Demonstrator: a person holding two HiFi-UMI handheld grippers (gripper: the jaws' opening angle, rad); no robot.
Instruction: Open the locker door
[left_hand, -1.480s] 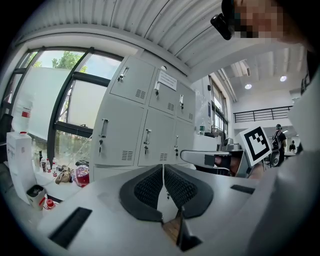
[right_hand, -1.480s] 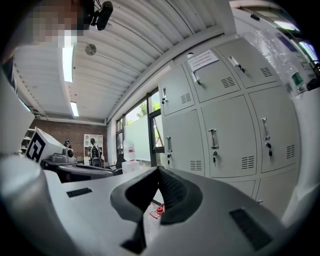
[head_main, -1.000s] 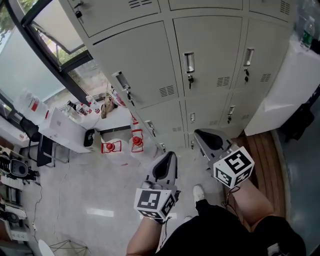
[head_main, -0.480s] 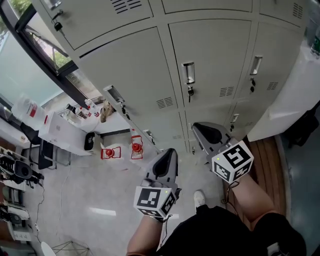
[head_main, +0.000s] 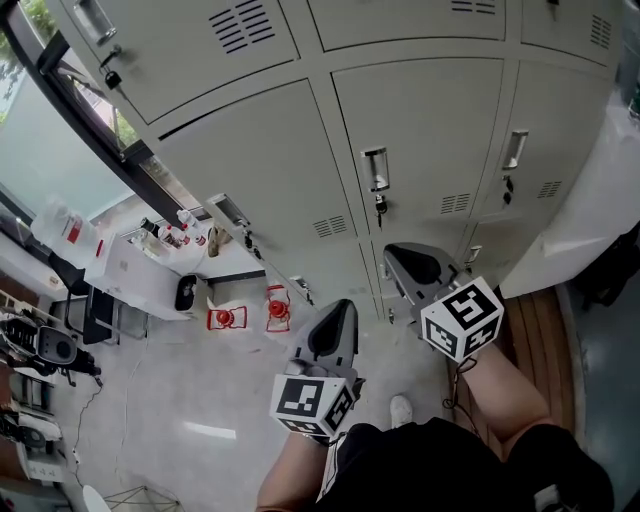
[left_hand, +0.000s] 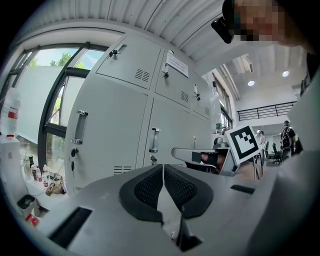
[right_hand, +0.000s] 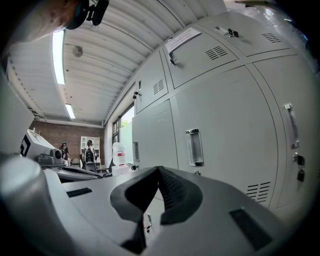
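The locker door (head_main: 430, 130) most likely meant is the closed middle one straight ahead. Its recessed handle (head_main: 375, 168) has a key (head_main: 379, 205) hanging just under it. The same handle (right_hand: 194, 146) shows beyond the right gripper (right_hand: 159, 172) in that gripper's view, well apart from it.

The step in hand looks like the approach, as nothing touches the door yet. The right gripper (head_main: 405, 262) and the left gripper (head_main: 338, 318) hang low, below the handle, and both pairs of jaws are pressed together with nothing between them. The left gripper (left_hand: 163, 172) shows this plainly in its own view.

The next move probably calls for one gripper to rise to the handle, spread its jaws, close on the handle's edge and pull outward.

Against a second ago, the lockers sit lower in the head view and more of the upper row (head_main: 400, 20) shows. The grippers have kept nearly the same place, their jaws unchanged.
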